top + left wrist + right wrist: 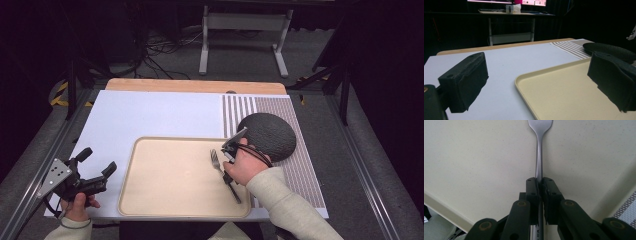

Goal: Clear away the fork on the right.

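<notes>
Right gripper: jaws pressed together on the handle of a metal fork, above the right part of the tray.
Fork: tines point away from the person (handle runs back under the hand).
Left gripper: jaws wide apart, nothing between them, just left of the tray.
Tray: beige, flat on the white table.
Dark round mat: right of the tray, on a striped placemat.

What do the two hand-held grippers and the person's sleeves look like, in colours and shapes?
Both grippers are black. The left gripper has two thick block-shaped jaws, a grey three-cornered plate with small holes, and a dark cable below it. The right gripper has slim jaws on linked bars with brass-coloured pivot pins; a black cable loops over the hand. The sleeves are cream, with ribbed cuffs.
</notes>
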### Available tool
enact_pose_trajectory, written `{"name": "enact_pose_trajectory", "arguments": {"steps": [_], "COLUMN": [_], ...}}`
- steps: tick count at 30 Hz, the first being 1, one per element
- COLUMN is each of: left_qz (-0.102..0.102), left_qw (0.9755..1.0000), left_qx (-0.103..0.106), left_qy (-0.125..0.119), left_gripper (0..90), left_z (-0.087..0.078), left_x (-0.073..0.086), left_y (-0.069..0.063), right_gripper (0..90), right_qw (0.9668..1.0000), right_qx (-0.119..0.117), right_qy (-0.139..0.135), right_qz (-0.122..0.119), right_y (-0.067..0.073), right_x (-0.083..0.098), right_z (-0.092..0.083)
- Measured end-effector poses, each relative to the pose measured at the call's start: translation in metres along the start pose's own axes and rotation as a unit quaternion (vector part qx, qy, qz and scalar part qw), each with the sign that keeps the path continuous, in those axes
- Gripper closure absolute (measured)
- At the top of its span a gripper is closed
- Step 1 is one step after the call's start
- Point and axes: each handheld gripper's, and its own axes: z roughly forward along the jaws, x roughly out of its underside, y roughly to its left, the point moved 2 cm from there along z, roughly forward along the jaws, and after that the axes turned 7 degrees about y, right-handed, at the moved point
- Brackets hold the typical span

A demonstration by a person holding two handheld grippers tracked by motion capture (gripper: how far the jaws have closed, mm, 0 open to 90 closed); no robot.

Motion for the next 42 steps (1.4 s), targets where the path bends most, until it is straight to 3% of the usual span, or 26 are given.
{"name": "enact_pose_trajectory", "arguments": {"steps": [19,33,37,39,42], "left_qz": [0.000,-0.001,-0.001,-0.001,-0.002], "left_qw": [1.0000,1.0000,1.0000,1.0000,1.0000], "left_qx": [-0.002,-0.001,-0.002,-0.002,-0.001], "left_qy": [-0.004,-0.003,-0.003,-0.004,-0.003], "left_gripper": [3.3,3.3,3.4,3.3,3.4], "left_z": [-0.002,-0.001,-0.002,-0.001,-0.001], "left_x": [-0.001,-0.001,-0.001,-0.001,-0.001], "left_y": [0.001,0.000,0.001,0.001,0.000], "right_gripper": [80.1,64.5,54.9,43.1,32.6], "right_qw": [1.0000,0.9989,0.9965,0.9906,0.9831], "right_qx": [0.002,-0.005,-0.004,0.004,0.003], "right_qy": [0.008,-0.038,-0.064,-0.097,-0.131], "right_qz": [0.003,-0.027,-0.053,-0.097,-0.128], "right_y": [-0.002,-0.002,-0.002,-0.002,-0.002], "right_x": [0.000,0.003,0.003,0.003,0.003], "right_z": [0.003,-0.010,-0.014,-0.018,-0.023]}}
